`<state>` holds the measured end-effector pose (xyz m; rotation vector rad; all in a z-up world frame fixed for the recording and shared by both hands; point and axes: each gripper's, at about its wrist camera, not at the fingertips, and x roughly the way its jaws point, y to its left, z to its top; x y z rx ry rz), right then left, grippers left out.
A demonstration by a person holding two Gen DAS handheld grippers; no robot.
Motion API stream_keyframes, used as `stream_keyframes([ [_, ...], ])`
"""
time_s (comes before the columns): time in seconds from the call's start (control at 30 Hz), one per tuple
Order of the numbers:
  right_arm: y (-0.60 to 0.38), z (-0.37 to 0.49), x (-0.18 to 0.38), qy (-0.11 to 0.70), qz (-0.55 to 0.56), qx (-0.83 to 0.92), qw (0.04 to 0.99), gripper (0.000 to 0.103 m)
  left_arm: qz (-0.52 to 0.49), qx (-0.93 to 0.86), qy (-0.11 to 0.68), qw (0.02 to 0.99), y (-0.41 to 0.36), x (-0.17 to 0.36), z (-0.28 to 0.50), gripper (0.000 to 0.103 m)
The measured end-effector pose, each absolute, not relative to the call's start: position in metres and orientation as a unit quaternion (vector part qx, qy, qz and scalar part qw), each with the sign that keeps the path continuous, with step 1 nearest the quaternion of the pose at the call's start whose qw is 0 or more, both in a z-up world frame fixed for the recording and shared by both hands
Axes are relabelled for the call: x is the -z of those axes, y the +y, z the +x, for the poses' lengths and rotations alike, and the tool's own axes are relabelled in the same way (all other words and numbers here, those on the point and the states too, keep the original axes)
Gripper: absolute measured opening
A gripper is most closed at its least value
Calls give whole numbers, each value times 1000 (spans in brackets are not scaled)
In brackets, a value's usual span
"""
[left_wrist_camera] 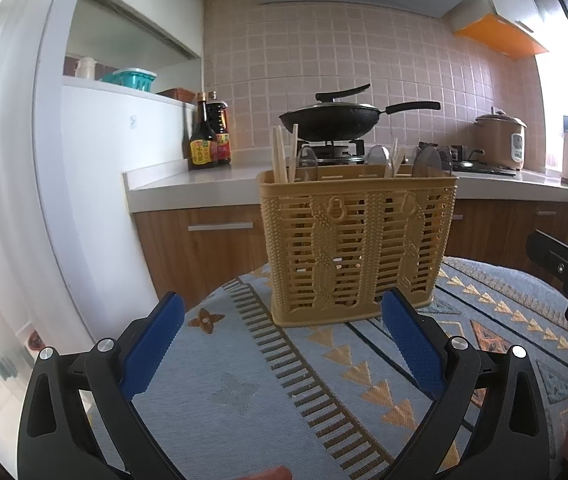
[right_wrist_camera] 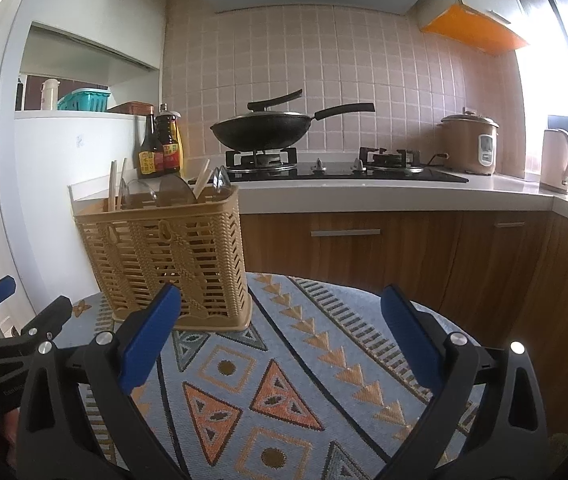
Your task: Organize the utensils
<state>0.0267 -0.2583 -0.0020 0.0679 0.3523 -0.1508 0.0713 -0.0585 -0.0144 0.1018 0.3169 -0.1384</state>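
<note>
A tan plastic utensil basket (left_wrist_camera: 358,246) stands upright on the patterned tablecloth (left_wrist_camera: 243,380). It holds wooden chopsticks (left_wrist_camera: 281,156) and clear plastic spoons (left_wrist_camera: 428,160). In the right wrist view the basket (right_wrist_camera: 167,256) stands at the left, with chopsticks (right_wrist_camera: 113,184) and spoons (right_wrist_camera: 173,190) in it. My left gripper (left_wrist_camera: 284,344) is open and empty, just in front of the basket. My right gripper (right_wrist_camera: 279,340) is open and empty, to the right of the basket. The right gripper also shows at the right edge of the left wrist view (left_wrist_camera: 564,276).
Behind the table runs a kitchen counter (right_wrist_camera: 364,194) with a gas hob, a black wok (right_wrist_camera: 259,130), sauce bottles (right_wrist_camera: 157,148), a rice cooker (right_wrist_camera: 470,144) and a kettle (right_wrist_camera: 558,160). Wooden cabinets (right_wrist_camera: 348,240) lie below. A white wall stands at the left.
</note>
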Motion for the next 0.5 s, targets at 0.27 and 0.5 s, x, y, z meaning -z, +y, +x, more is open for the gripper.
stream_keyframes([
  [0.27,-257,27,0,176,28,75,981,95,63,69,131,987,-62,12,61,95],
  [0.5,-259,30,1,184,31,74,980,95,44,65,141,987,-53,10,66,95],
])
